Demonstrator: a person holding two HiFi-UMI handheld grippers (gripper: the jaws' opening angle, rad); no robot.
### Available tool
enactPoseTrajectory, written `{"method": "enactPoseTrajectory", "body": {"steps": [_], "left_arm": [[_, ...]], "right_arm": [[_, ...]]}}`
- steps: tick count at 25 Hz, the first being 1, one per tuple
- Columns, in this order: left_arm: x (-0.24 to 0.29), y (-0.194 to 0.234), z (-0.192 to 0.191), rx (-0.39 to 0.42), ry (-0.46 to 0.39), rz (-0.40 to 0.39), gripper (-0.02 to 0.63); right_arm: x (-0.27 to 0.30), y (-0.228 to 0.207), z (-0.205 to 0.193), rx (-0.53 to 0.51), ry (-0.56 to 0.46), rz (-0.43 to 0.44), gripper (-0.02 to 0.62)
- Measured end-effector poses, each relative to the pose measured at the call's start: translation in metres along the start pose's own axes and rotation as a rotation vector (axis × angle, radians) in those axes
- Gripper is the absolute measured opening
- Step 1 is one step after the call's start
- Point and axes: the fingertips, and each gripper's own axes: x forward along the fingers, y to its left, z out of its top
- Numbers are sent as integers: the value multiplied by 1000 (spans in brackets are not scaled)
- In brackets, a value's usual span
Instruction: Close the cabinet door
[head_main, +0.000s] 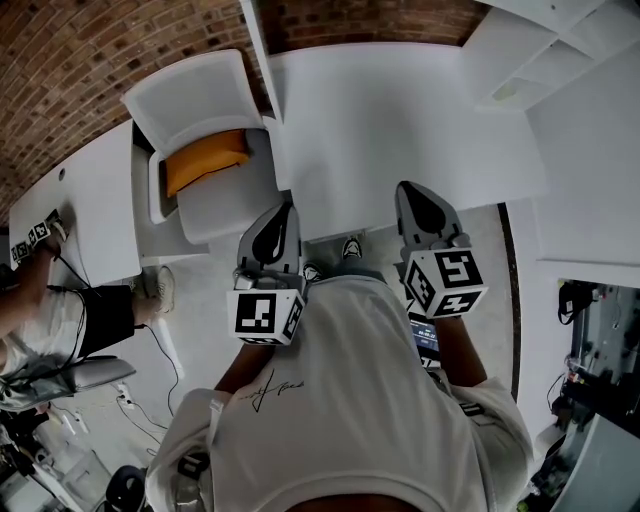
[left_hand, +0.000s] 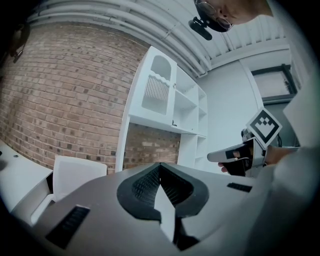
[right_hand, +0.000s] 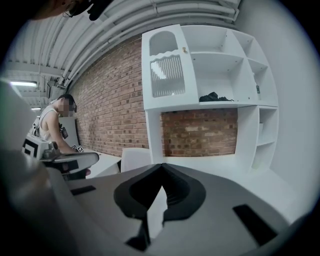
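Nearby, white chair (head_main: 190, 100), desk (head_main: 400, 130) beneath shelved cabinet (right_hand: 210, 75)

White cabinet door (right_hand: 166, 62), arched panel above slats, small knob (right_hand: 184, 49), upright, upper left of shelving unit (right_hand: 235, 75)

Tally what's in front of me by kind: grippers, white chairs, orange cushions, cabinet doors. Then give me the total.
grippers: 2, the left gripper and the right gripper
white chair: 1
orange cushion: 1
cabinet door: 1
total: 5
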Motion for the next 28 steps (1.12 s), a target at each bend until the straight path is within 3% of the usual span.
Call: {"method": "enactPoseTrajectory", "body": {"steps": [16, 22, 28], "left_arm": [[4, 10, -16, -18, 38, 6, 15], [11, 2, -21, -9, 68, -36, 17], [12, -4, -29, 1, 110, -50, 16]], "right_arm": [[-22, 10, -26, 19, 45, 22, 23], [-21, 13, -22, -26, 41, 61, 21], [-23, 12, -22, -7, 40, 79, 21]]}}
